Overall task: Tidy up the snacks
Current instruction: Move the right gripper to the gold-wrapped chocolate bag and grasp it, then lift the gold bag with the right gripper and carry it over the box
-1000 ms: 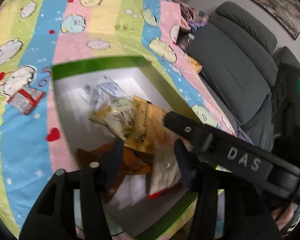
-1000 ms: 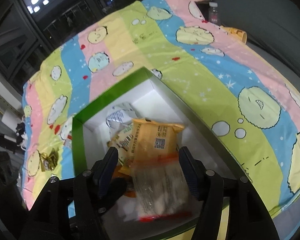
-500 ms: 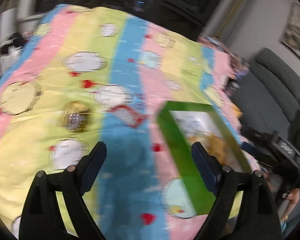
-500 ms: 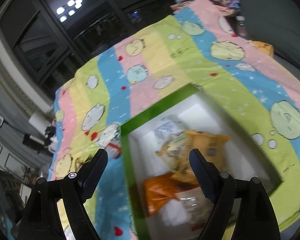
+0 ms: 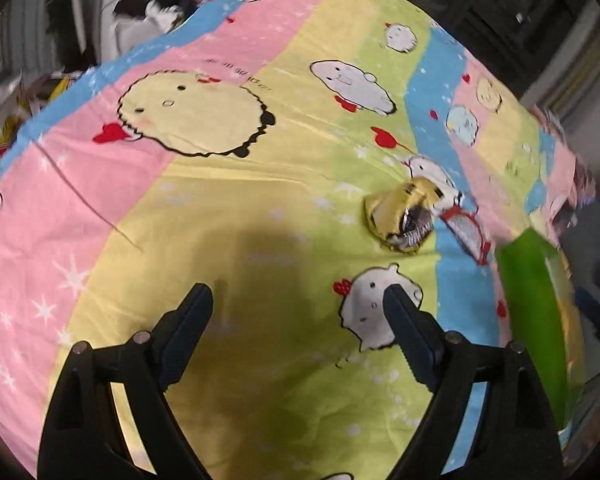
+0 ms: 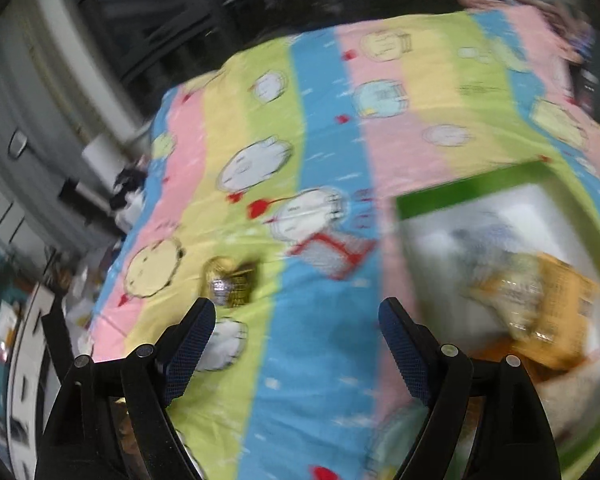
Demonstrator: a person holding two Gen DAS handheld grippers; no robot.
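What moved: both grippers have let go of the orange snack pack and swung away from the box, out over the striped blanket.
Left wrist view, gripper: the left gripper (image 5: pixel 298 304) is spread wide with nothing between its fingers, only blanket (image 5: pixel 228 208) below.
Left wrist view, snacks: a gold wrapped snack (image 5: pixel 400 218) lies right of the middle of the frame, and a red and white packet (image 5: pixel 466 234) sits just beside it on its right.
Left wrist view, box: the green box (image 5: pixel 534 312) shows only as an edge at the right side.
Right wrist view, gripper: the right gripper (image 6: pixel 296 318) is also spread wide and holds nothing.
Right wrist view, snacks: the gold wrapped snack (image 6: pixel 230 284) is at lower left, just above the left finger, and the red and white packet (image 6: pixel 332 250) is near the middle.
Right wrist view, box: the green box (image 6: pixel 472 188) is at the right, with the orange snack pack (image 6: pixel 548 296) and other bags inside.
What could go wrong: both grippers seem headed for the same two loose snacks, so they might bump. The shiny gold one looks slippery and could pop out of a pinch, and the flat packet may be hard to lift off soft cloth.
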